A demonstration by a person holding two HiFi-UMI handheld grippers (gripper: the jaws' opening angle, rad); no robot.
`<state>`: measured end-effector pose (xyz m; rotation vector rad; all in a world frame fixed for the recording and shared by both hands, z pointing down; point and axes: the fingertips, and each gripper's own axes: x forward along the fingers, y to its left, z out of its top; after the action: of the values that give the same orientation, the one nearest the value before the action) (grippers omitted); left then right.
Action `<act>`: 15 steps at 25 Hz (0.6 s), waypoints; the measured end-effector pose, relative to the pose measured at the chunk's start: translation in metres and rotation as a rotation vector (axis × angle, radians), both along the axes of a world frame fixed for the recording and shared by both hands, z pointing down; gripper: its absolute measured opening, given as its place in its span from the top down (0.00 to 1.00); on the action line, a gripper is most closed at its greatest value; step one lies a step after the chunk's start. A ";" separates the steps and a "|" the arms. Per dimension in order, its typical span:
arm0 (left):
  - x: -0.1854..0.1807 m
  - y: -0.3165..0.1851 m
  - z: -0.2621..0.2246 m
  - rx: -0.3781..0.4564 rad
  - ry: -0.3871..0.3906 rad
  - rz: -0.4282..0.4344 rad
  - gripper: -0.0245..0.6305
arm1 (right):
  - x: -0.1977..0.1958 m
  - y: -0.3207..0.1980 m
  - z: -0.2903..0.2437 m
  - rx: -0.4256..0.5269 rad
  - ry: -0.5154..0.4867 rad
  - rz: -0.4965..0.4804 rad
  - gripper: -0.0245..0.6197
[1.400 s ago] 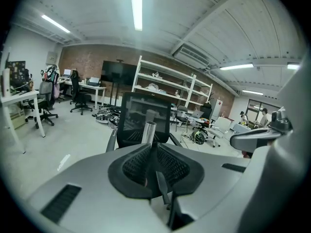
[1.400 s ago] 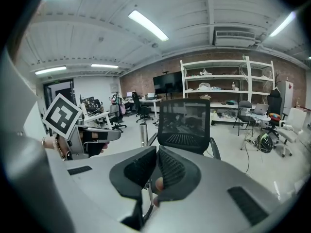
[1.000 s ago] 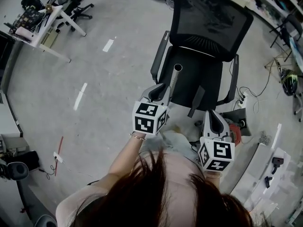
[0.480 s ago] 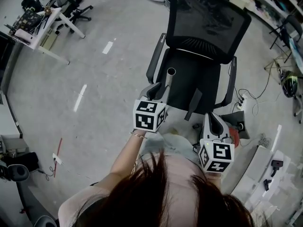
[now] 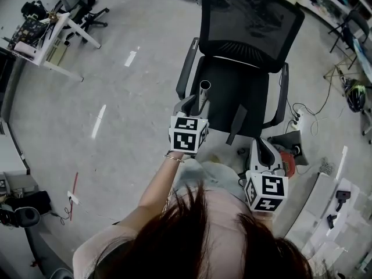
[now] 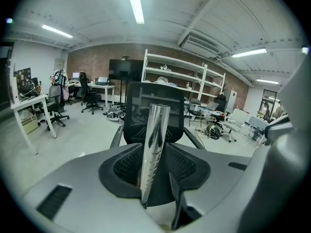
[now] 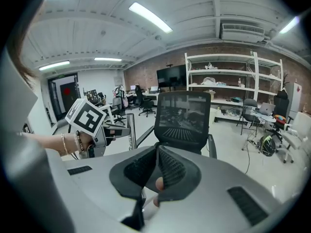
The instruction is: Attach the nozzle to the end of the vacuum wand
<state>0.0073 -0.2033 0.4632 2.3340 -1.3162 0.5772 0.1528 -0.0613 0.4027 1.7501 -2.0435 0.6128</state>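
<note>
Wand (image 5: 203,93) — chrome tube before chair (image 5: 250,25)

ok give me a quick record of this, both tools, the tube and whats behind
left tool: open, jaws have just been opening, pads off the tube
right tool: shut, nothing clear between its jaws
metal tube: near upright between the left tool's jaws, top end open, nothing fitted on it
behind: black office chair, seat toward the person
</note>
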 end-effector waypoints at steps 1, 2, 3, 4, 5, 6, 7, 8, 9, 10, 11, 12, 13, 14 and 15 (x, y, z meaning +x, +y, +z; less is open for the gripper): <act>0.001 -0.001 0.002 0.001 -0.007 -0.001 0.75 | 0.001 0.001 0.001 -0.001 -0.001 0.003 0.92; 0.002 -0.002 0.004 0.000 -0.011 -0.001 0.75 | 0.002 0.001 0.002 -0.002 -0.001 0.005 0.92; 0.003 -0.004 0.006 -0.003 -0.013 -0.001 0.75 | 0.003 0.002 0.003 -0.005 -0.001 0.007 0.92; 0.004 -0.004 0.008 -0.006 -0.015 0.001 0.74 | 0.004 0.003 0.003 -0.007 0.000 0.010 0.92; 0.005 -0.005 0.009 -0.008 -0.019 0.004 0.74 | 0.005 0.004 0.004 -0.011 0.000 0.013 0.92; 0.007 -0.006 0.011 -0.010 -0.025 0.008 0.74 | 0.005 0.006 0.005 -0.014 -0.001 0.015 0.92; 0.008 -0.006 0.013 -0.011 -0.032 0.012 0.74 | 0.006 0.007 0.006 -0.017 -0.002 0.018 0.92; 0.009 -0.007 0.015 -0.011 -0.041 0.016 0.74 | 0.007 0.008 0.007 -0.019 -0.003 0.022 0.92; 0.010 -0.008 0.017 -0.010 -0.051 0.018 0.74 | 0.007 0.009 0.008 -0.020 -0.004 0.025 0.92; 0.010 -0.009 0.019 -0.009 -0.058 0.019 0.74 | 0.008 0.011 0.009 -0.022 -0.006 0.029 0.92; 0.011 -0.009 0.020 -0.009 -0.064 0.018 0.74 | 0.009 0.012 0.010 -0.024 -0.008 0.032 0.92; 0.012 -0.010 0.021 -0.009 -0.069 0.017 0.74 | 0.010 0.014 0.011 -0.026 -0.009 0.036 0.92; 0.012 -0.011 0.022 -0.008 -0.074 0.015 0.74 | 0.011 0.015 0.011 -0.027 -0.011 0.039 0.92; 0.013 -0.013 0.023 -0.006 -0.081 0.015 0.74 | 0.013 0.015 0.011 -0.028 -0.013 0.042 0.92; 0.013 -0.014 0.024 -0.005 -0.087 0.014 0.74 | 0.014 0.016 0.011 -0.029 -0.015 0.046 0.92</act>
<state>0.0208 -0.2175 0.4870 2.3397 -1.3357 0.6933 0.1664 -0.0449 0.4138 1.7851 -1.9994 0.6675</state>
